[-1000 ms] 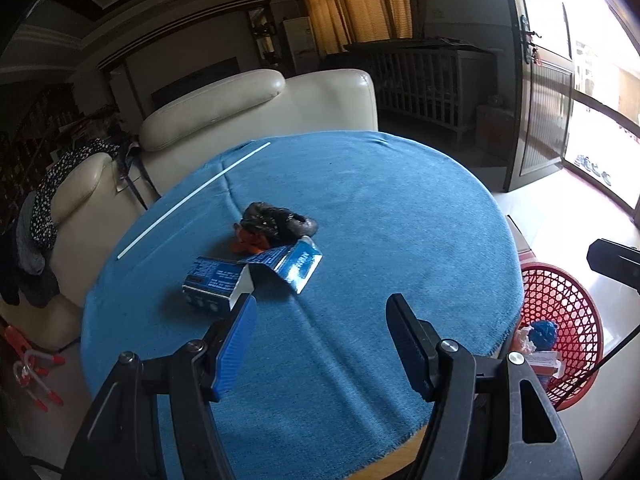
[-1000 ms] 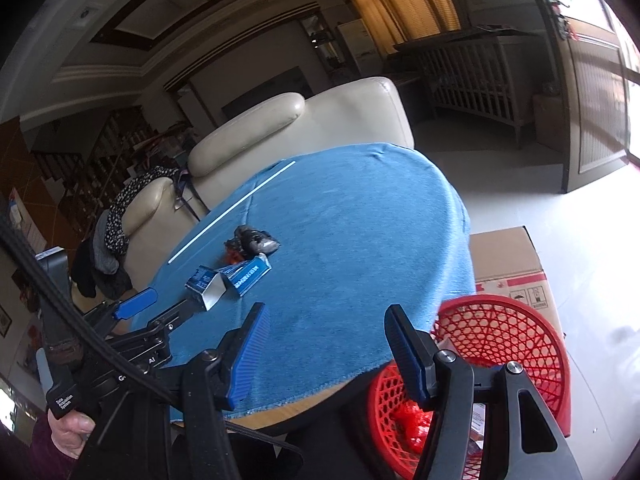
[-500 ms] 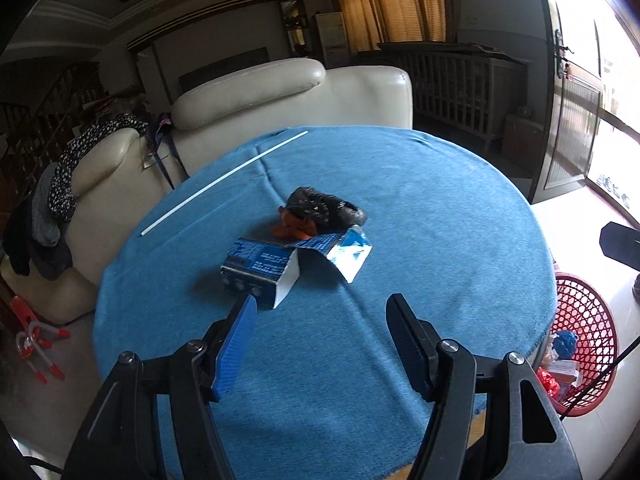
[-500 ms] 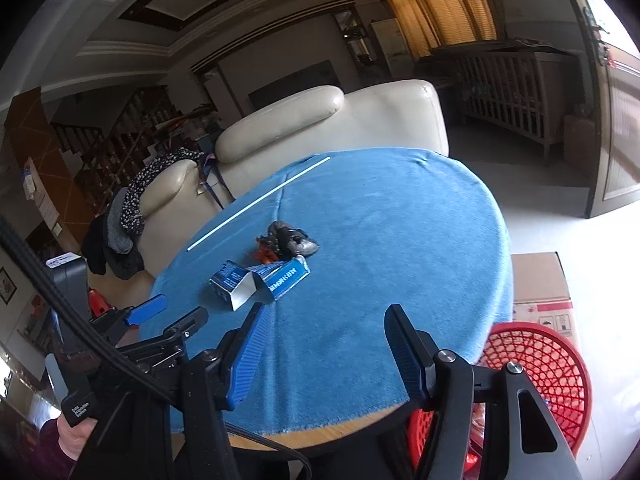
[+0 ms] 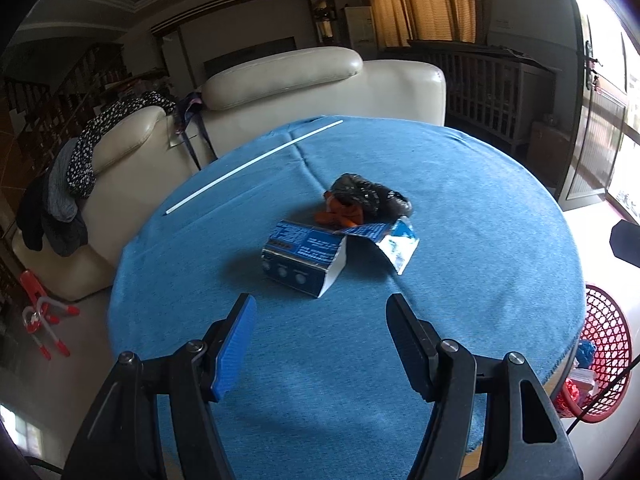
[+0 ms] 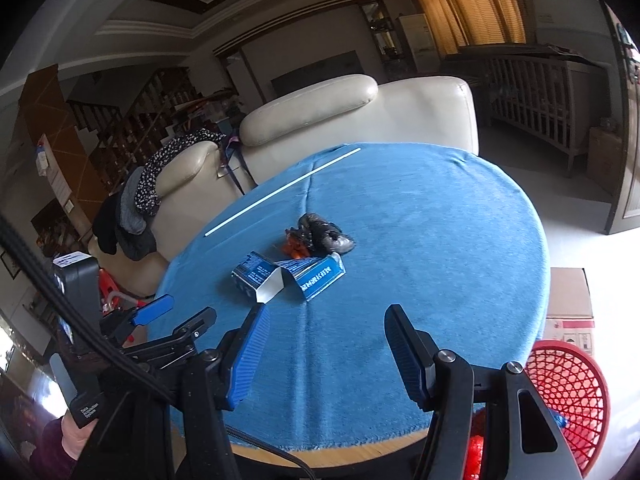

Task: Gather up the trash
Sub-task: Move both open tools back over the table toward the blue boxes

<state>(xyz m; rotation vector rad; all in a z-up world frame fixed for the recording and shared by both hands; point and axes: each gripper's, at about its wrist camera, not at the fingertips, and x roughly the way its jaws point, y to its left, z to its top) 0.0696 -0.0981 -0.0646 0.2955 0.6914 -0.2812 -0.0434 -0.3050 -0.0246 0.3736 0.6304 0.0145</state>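
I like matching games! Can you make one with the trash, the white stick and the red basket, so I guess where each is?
Things:
1. blue box
2. white stick
3. red basket
4. black wrapper

Places:
A. on the floor beside the table
B. near the table's far edge, by the sofa
C. behind the box, on orange scraps
D. nearest the left tongs

Pairs: 1-D, 2-B, 3-A, 4-C
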